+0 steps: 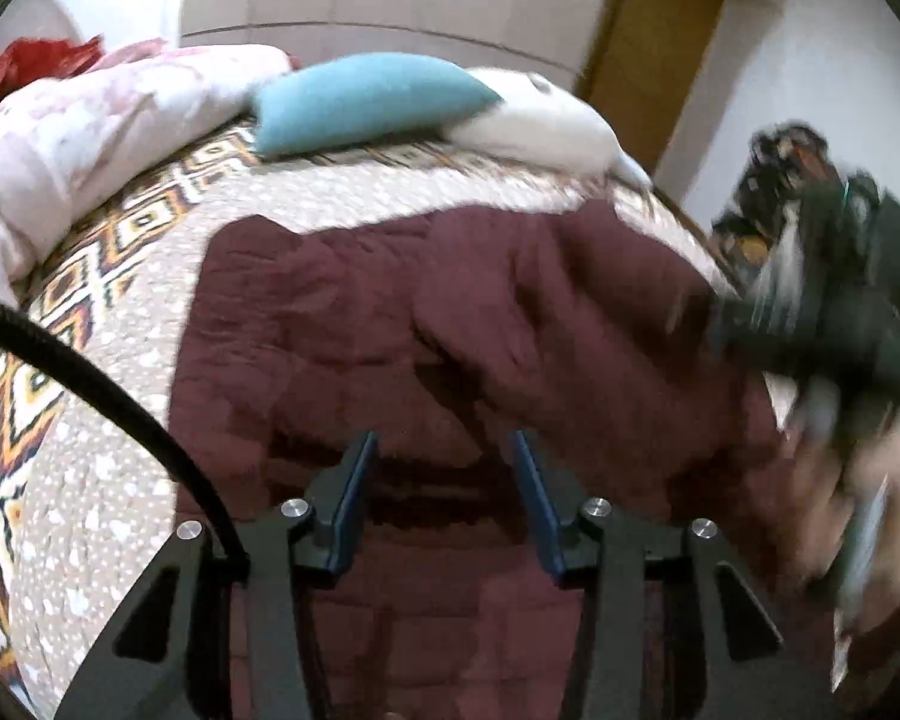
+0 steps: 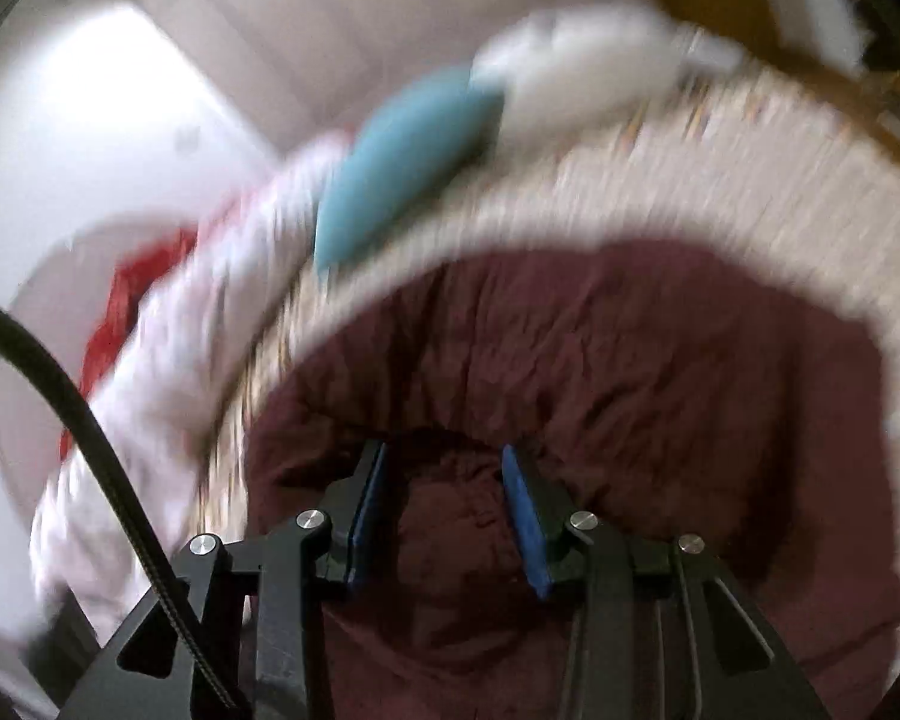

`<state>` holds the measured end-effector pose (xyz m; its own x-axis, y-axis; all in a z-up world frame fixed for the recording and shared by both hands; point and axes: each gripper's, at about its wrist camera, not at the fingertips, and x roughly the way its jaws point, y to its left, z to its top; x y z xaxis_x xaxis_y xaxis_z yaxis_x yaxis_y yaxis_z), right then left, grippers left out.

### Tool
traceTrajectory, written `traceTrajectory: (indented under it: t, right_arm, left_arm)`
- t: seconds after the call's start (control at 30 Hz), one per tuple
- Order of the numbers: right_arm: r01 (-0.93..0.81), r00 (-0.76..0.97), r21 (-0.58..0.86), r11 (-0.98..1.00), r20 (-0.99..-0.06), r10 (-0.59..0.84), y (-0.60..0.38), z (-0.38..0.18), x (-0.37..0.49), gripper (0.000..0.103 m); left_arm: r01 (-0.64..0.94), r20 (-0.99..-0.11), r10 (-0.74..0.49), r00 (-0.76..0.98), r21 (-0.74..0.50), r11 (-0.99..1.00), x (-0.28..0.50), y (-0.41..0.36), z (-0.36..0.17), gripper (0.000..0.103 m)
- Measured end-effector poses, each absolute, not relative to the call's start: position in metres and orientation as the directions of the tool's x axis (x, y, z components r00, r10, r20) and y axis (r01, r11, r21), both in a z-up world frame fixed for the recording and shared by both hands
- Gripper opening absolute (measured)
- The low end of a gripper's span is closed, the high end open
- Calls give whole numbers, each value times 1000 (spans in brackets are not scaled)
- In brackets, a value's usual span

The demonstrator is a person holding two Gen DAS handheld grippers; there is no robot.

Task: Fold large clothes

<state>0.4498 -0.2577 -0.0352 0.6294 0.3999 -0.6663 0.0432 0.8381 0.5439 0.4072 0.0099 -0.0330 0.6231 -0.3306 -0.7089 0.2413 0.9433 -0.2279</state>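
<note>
I held my left gripper [image 1: 444, 450] over the large maroon quilted garment [image 1: 426, 312], which lay spread on the patterned cream bedspread [image 1: 90, 480] of the bed; its blue-padded jaws stood apart, and I saw no cloth pinched between them, only maroon fabric below. From that tool the garment reached from directly beneath toward twelve o'clock, its far edge running roughly from ten o'clock to two o'clock, so I judged its long axis lay across my view, not away from me. A teal cushion [image 1: 360, 102] and a white pillow [image 1: 546, 120] sat beyond that edge at twelve o'clock, well apart from the garment. My right gripper [image 2: 444, 468], seen in its own blurred view, also had its jaws spread with nothing gripped, over a bunched fold of the same maroon garment [image 2: 630, 348]. In the left view that right tool showed as a dark blur at three o'clock, above the garment's right side. I judged each hand nearer its own side's edge, and the next move turned on taking the near hem at six o'clock and carrying it toward twelve.
</note>
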Motion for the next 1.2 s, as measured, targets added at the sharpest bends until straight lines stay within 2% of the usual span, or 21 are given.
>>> traceTrajectory:
  t: [0.07,0.13,0.33,0.5,0.6,0.77,0.9,1.0,1.1,1.2]
  right_arm:
    - [11,549,522,853,-716,431,-238,-66,447,42]
    - [-19,553,433,901,-746,371,-223,-85,435,42]
    - [-32,613,450,893,-697,373,-225,-91,424,42]
    - [-70,701,397,915,-633,328,-222,-93,402,41]
    - [-79,721,390,917,-614,323,-221,-91,396,41]
    - [-58,775,481,875,-531,343,-243,-81,374,41]
    - [4,830,490,872,-488,270,-260,-70,362,42]
    - [70,832,442,894,-521,192,-262,-72,366,42]
    - [91,799,435,896,-569,195,-263,-89,377,42]
    - [86,798,425,901,-571,193,-264,-89,377,43]
  left_arm:
    - [217,-703,-333,629,-252,943,413,17,-30,51]
    - [201,-705,-320,633,-250,947,423,13,-27,51]
    - [201,-740,-321,592,-250,947,467,-20,-36,53]
    - [155,-829,-148,540,-75,985,500,-45,-79,56]
    - [149,-812,-132,568,-56,987,497,-45,-87,59]
    - [149,-789,-128,601,-47,988,495,-41,-89,59]
    - [140,-776,-112,620,-31,990,488,-35,-87,59]
    - [138,-776,-80,626,9,990,485,-35,-86,59]
    - [121,-777,-87,623,-14,993,482,-30,-81,59]
    - [121,-773,-108,626,-41,992,467,-23,-68,59]
